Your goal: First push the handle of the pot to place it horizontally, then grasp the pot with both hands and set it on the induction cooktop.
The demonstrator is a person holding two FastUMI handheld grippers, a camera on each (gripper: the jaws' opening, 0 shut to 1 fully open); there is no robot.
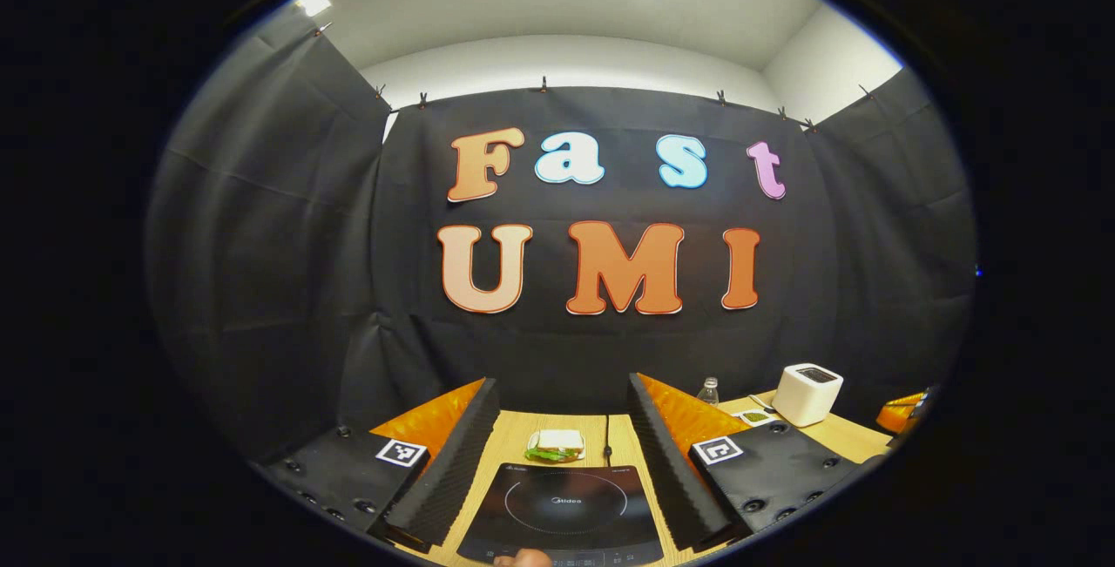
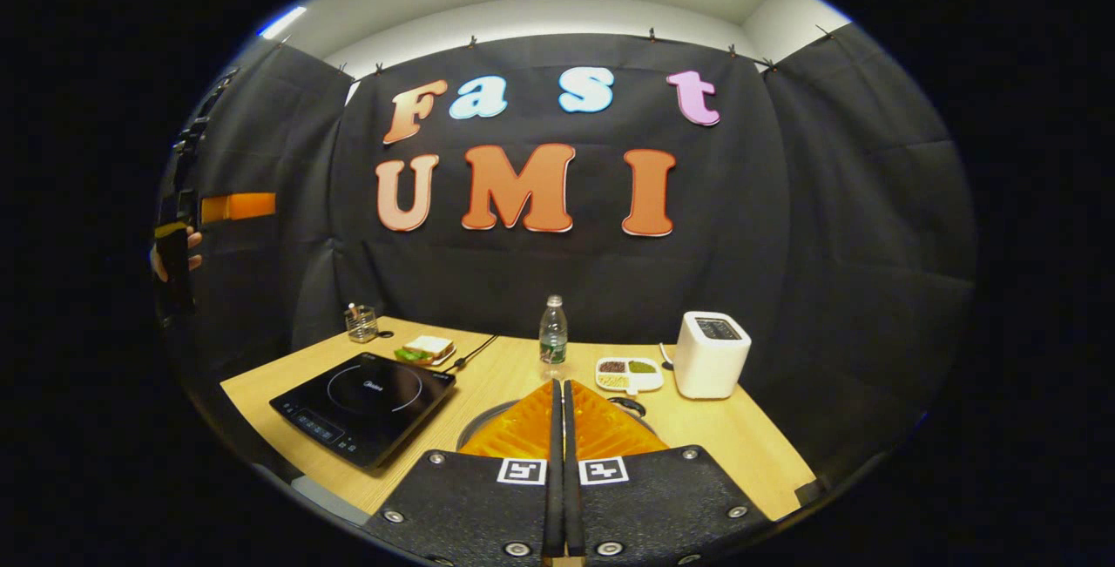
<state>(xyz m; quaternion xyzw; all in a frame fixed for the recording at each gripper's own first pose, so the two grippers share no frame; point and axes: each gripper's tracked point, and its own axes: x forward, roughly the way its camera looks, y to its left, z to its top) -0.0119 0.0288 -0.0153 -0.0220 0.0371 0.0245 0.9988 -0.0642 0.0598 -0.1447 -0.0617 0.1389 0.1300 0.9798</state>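
We hold the right claw (image 2: 562,393) with its fingers pressed together on nothing, just above the counter (image 2: 749,445), and right under and beyond its tips we can make out a dark round rim that we take for the pot (image 2: 481,421); its handle is hidden behind the fingers, so we cannot say which way it points. The step in hand looks to us like the push on that handle, and a clenched claw suits it: we should come at the handle from the side, low, and sweep it slowly so the pot turns in place and does not slide. The left claw (image 1: 557,415) is spread wide, and the induction cooktop (image 1: 562,510) lies between its fingers and just below them, with a fingertip of a person showing at the near edge. From the right claw, the cooktop sits ahead to the left, near the pot, so the later carry is short. Beyond the cooktop lie a sandwich (image 2: 427,347) and a glass jar (image 2: 361,323); straight ahead stands a water bottle (image 2: 552,334), with a snack tray (image 2: 629,374) and a white toaster (image 2: 712,354) ahead to the right. The bottle and the tray are nearest to the pot, and a swinging handle could knock them. A black cord (image 2: 475,351) runs by the cooktop's far corner.
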